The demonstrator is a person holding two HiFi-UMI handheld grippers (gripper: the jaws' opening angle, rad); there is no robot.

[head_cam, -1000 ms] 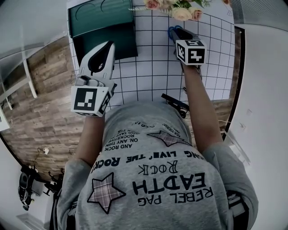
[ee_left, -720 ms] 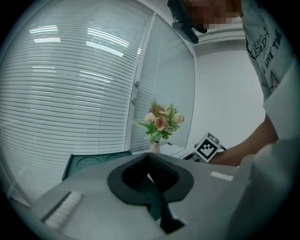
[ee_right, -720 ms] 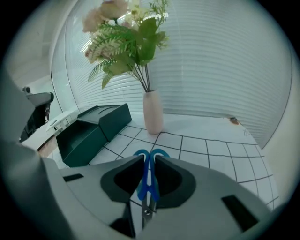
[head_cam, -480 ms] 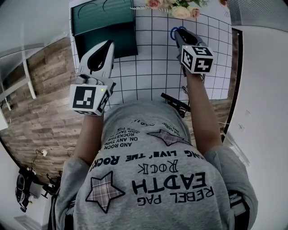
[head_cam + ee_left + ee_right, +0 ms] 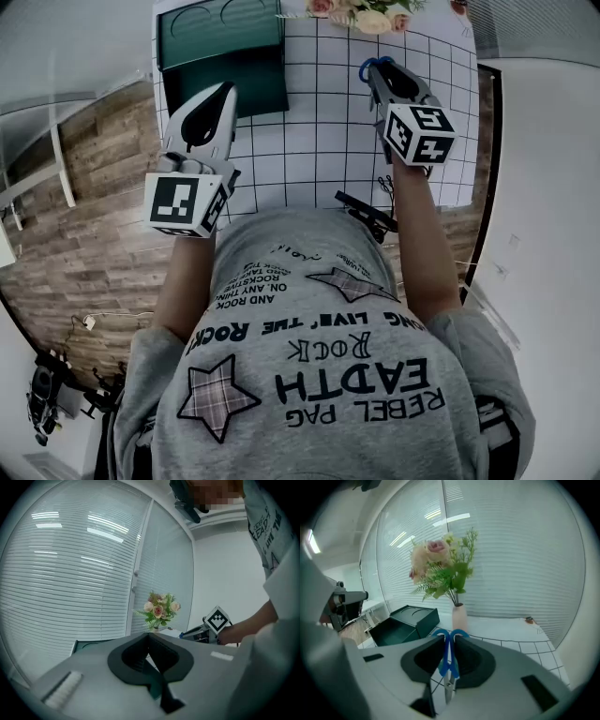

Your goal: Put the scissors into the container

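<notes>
Blue-handled scissors (image 5: pixel 449 660) hang between the pads of my right gripper (image 5: pixel 449 641), blades toward the camera and handle loops (image 5: pixel 373 64) sticking out past the tips, lifted off the grid mat. That gripper's jaws are closing on them. The container, a dark green open box (image 5: pixel 225 82), stands at the mat's far left with its lid (image 5: pixel 217 28) laid behind it; in the right gripper view the box (image 5: pixel 401 625) lies ahead to the left. My left gripper (image 5: pixel 221 96) hovers by the box's near edge, shut and empty (image 5: pixel 149 641).
A vase of flowers (image 5: pixel 370 14) stands at the back of the white gridded mat (image 5: pixel 319 141), straight beyond the scissors (image 5: pixel 459 616). A black device (image 5: pixel 367 216) lies at the table's near edge. Wooden floor runs along the left.
My right gripper has drawn back toward the person and a little right, carrying the scissors. The left gripper has stayed almost still.
</notes>
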